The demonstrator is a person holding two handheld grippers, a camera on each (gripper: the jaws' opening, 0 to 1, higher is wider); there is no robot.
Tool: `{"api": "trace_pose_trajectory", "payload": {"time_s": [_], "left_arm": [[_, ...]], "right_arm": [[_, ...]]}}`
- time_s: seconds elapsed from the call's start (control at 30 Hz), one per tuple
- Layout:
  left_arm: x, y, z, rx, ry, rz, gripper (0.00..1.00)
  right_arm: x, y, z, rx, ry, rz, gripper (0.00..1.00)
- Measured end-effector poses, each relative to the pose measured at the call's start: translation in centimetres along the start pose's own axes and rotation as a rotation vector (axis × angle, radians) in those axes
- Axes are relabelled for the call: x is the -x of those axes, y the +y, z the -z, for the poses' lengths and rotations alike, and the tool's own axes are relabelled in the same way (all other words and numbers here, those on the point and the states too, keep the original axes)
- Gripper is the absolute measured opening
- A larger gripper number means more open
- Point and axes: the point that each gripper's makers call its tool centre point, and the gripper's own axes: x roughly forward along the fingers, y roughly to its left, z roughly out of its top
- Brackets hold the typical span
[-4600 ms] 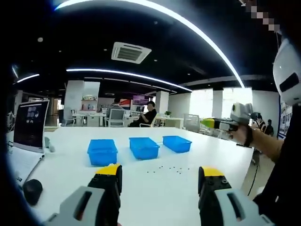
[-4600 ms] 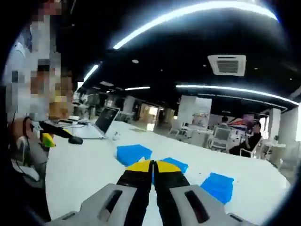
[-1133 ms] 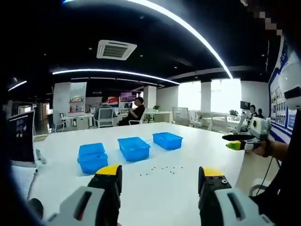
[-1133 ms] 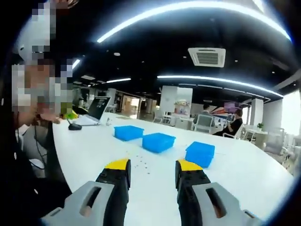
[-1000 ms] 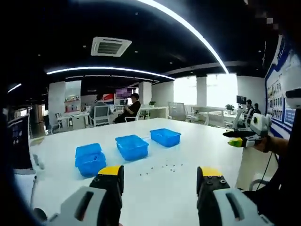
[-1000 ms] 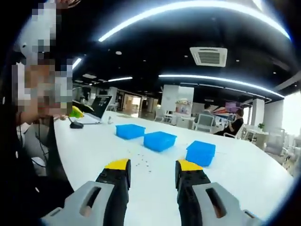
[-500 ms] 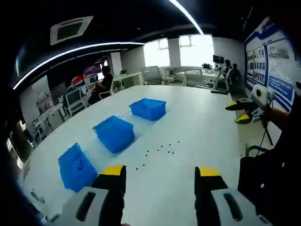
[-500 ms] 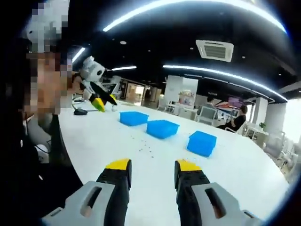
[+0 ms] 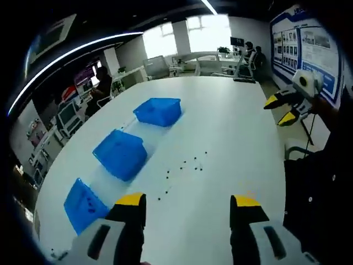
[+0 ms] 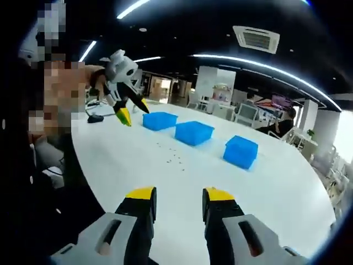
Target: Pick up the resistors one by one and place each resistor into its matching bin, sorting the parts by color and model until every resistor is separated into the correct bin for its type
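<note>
Several tiny dark resistors (image 9: 185,168) lie scattered on the white table (image 9: 231,127), in front of a row of three blue bins (image 9: 158,111) (image 9: 121,153) (image 9: 83,203). The nearest bin holds a few dark specks. My left gripper (image 9: 187,201) hovers above the table, open and empty, short of the resistors. My right gripper (image 9: 282,109) shows open at the right, off the table's edge. In the right gripper view, the right gripper (image 10: 180,194) is open and empty over the table, the resistors (image 10: 171,155) and bins (image 10: 193,132) beyond it, and the left gripper (image 10: 133,112) hangs open above the table's left side.
A dark mouse (image 10: 95,118) lies on the table's far left. The table's near edge (image 10: 77,165) curves beside the person's dark clothes. Desks, chairs and a seated person (image 10: 284,126) fill the office behind.
The left gripper view has tipped down toward the table and bins. In the right gripper view the left gripper has come forward and nearer the bins. Both grippers stay open.
</note>
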Motion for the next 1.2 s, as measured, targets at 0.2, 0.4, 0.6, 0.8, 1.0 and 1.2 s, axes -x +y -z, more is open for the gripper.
{"api": "trace_pose_trajectory", "payload": {"time_s": [0.2, 0.4, 0.6, 0.8, 1.0, 1.2], "left_arm": [[0.8, -0.4, 0.2, 0.02, 0.045, 0.022, 0.62], [1.6, -0.5, 0.7, 0.044, 0.059, 0.03, 0.62], [1.4, -0.2, 1.4, 0.044, 0.098, 0.024, 0.62], [0.0, 1.4, 1.3, 0.076, 0.146, 0.025, 0.58], [-2.3, 3.0, 1.9, 0.101, 0.24, 0.033, 0.52], [-5.2, 4.0, 3.5, 0.151, 0.316, 0.034, 0.42]], "right_arm": [[0.2, -0.6, -0.6, 0.008, 0.041, -0.037, 0.35], [0.6, -2.0, -2.0, 0.032, 0.047, -0.048, 0.35], [0.1, -1.4, -1.6, 0.044, 0.072, -0.081, 0.36], [0.2, -0.5, -1.2, 0.046, 0.087, -0.099, 0.36], [0.7, -0.4, -0.9, 0.035, 0.087, -0.089, 0.35], [1.0, -0.4, 0.3, 0.005, 0.1, -0.074, 0.35]]}}
